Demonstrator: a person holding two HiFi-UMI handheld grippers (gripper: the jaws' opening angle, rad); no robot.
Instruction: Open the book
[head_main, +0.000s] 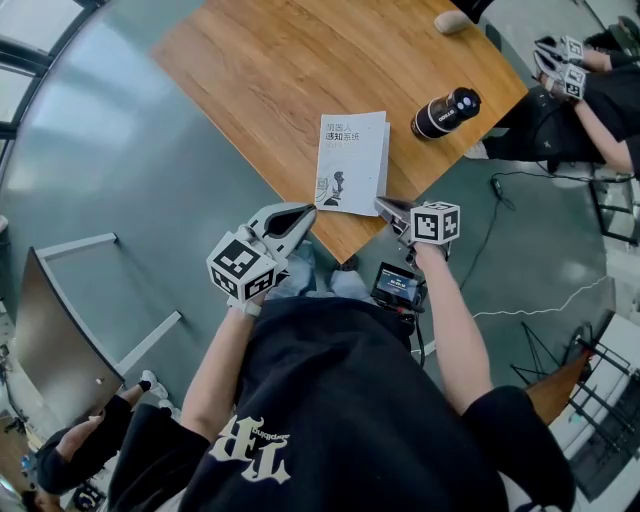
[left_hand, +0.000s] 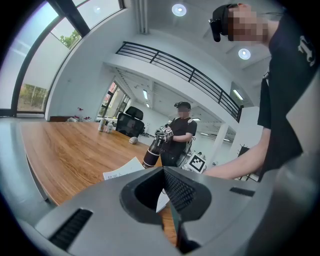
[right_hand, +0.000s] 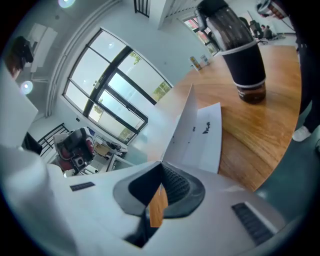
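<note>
**Book near the tabletop's front corner, cover raised at one corner**

The book (head_main: 352, 160) lies flat on the wooden tabletop (head_main: 270, 70), close to the corner nearest us, with its printed white cover facing up. From the head view it looks almost closed, and we see only a thin split along its right edge.

The right gripper view shows us more. There the cover (right_hand: 184, 122) stands up steeply from the page beneath it, and it rises straight from the tips of the right gripper (right_hand: 161, 163). Those jaws are closed, pinching the cover at the book's near right corner.

The left gripper (head_main: 310, 209) has its tips at the book's near left corner. Its own view shows the jaws drawn together at the tips, with white paper and wood visible through the hollow behind them. We cannot tell whether any paper is caught between them.

A dark bottle (head_main: 445, 113) sits beyond the book, near the tabletop's right edge and well apart from both grippers. The two gripper views show it standing upright, which the steep head view hides. The left gripper view also shows a second person (left_hand: 181, 134) standing past the far side.
</note>
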